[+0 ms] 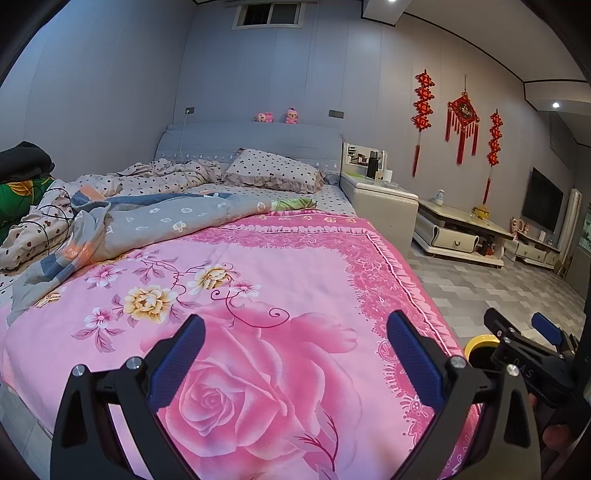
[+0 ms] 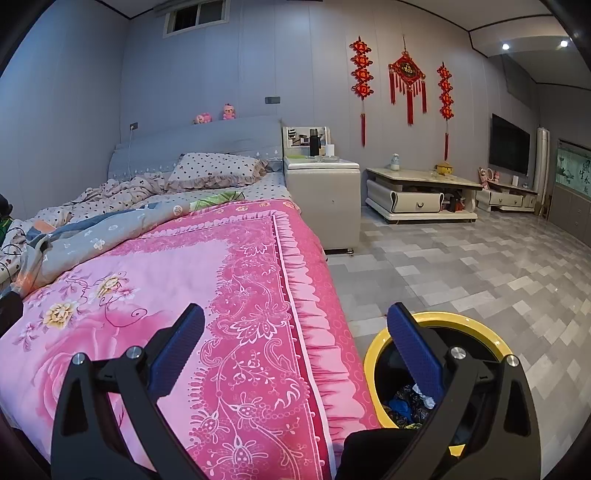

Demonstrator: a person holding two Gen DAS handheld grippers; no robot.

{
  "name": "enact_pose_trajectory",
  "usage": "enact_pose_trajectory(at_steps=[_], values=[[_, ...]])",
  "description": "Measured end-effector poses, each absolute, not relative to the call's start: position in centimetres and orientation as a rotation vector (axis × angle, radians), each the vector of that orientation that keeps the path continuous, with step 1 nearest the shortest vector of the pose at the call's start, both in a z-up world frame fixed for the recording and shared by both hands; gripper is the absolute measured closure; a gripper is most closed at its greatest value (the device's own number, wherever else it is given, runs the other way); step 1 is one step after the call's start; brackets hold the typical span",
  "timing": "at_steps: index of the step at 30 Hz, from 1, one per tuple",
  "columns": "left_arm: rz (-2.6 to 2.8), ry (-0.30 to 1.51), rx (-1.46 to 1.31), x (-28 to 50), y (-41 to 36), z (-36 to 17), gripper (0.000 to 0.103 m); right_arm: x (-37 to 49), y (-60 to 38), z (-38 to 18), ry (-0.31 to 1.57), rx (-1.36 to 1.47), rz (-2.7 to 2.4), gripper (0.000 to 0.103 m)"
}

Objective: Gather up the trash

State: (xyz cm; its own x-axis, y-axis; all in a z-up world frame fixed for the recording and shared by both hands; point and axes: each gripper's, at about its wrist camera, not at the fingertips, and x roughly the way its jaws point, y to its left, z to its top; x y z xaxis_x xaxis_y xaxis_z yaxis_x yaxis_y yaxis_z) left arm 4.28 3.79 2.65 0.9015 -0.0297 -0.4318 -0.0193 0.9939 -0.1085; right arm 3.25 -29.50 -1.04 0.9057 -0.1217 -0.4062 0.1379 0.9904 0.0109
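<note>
Both grippers, left (image 1: 295, 354) and right (image 2: 295, 354), spread, "DAS" legible.

my view: grey panel walls (image 2: 258, 55) | far high window (image 2: 194, 16) | bed (image 2: 184, 258) left | tiled floor (image 2: 461, 266) right | ceiling spotlights (image 2: 505, 46) lit
</note>
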Motion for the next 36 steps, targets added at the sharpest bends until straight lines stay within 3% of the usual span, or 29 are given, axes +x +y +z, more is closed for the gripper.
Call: enact_pose_trajectory(at_steps=[36], values=[[-0.018,0.455,-0.112,4.58,3.53,2.19,0.008,4.05,-29.70,-1.83,0.451,0.049,-0.144,0.008]])
